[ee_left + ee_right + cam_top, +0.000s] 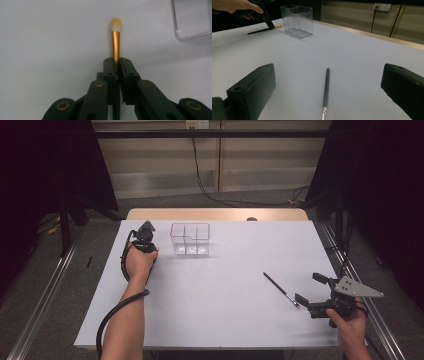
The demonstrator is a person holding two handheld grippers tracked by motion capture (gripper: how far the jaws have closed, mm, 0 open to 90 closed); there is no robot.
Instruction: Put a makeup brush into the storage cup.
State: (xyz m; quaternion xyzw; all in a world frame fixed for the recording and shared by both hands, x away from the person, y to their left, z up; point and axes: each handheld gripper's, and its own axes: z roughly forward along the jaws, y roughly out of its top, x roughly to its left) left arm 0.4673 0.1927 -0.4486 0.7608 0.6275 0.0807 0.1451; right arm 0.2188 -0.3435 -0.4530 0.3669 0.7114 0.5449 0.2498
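Clamping the gold-ferruled brush between the closed jaws of the left gripper, low over the white table and just left of the clear organizer, with the pale bristle tip jutting past the pads and the black handle trailing on the surface behind, as seen from the right gripper view; gripping at the metal neck, most likely, for a firm purchase and to let the long handle swing free once lifted toward a compartment. Hovering wide open with the right gripper near the table's right edge, jaws spread to either side of the thin dark brush, which is lying flat and untouched between them; straddling it this way looks like lining up for a pinch across its slim shaft. Standing upright near the far edge, the organizer, apparently waiting for both brushes to go in.
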